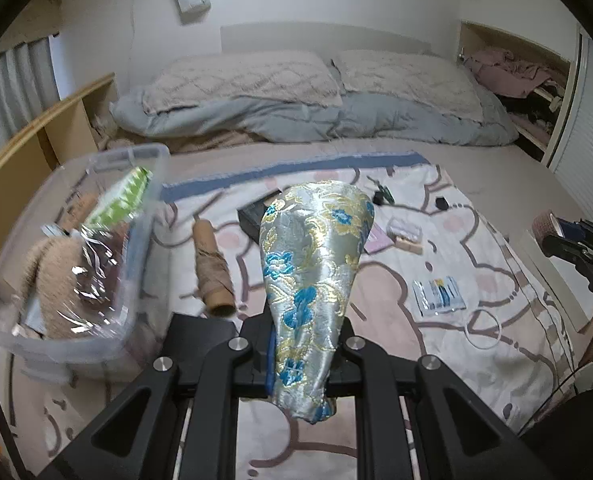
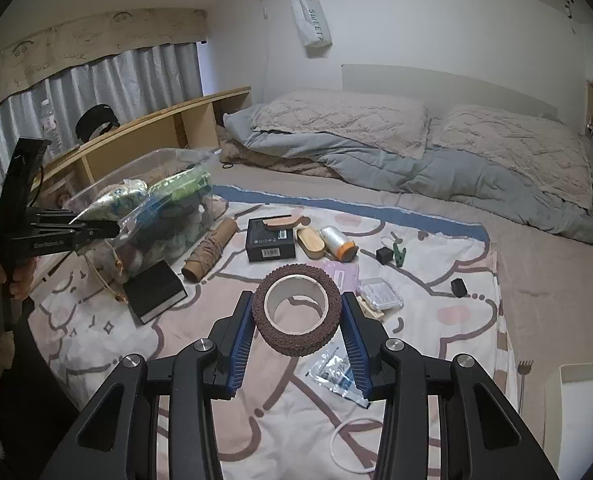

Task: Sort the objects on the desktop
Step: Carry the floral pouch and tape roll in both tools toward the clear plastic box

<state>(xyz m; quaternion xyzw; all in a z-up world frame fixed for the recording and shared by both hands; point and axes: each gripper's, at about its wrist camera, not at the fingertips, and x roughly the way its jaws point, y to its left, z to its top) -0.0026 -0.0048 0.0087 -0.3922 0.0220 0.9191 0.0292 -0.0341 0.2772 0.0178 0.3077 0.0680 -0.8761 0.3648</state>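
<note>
A wide bed [image 2: 536, 280] carries a pale cartoon-print sheet [image 2: 436, 248] strewn with small things. The left gripper [image 1: 300, 356] pinches a shiny brocade pouch with blue flowers [image 1: 312, 264], seemingly aloft beside the clear plastic storage box [image 1: 136, 160]. The right gripper [image 2: 296, 320] clamps a rough brown tape roll [image 2: 296, 316] above the sheet's open middle.

In my left gripper [image 1: 302, 344] sits a brocade pouch [image 1: 316, 264], with the clear bin [image 1: 76, 248] to its left and a twine spool [image 1: 212, 268] between them on the blanket [image 2: 436, 340]. My right gripper [image 2: 298, 328] holds a tape roll [image 2: 296, 312] — beyond it lie a black box [image 2: 270, 240] and a thread spool [image 2: 338, 244]. A book [image 2: 154, 290] lies before the bin.
</note>
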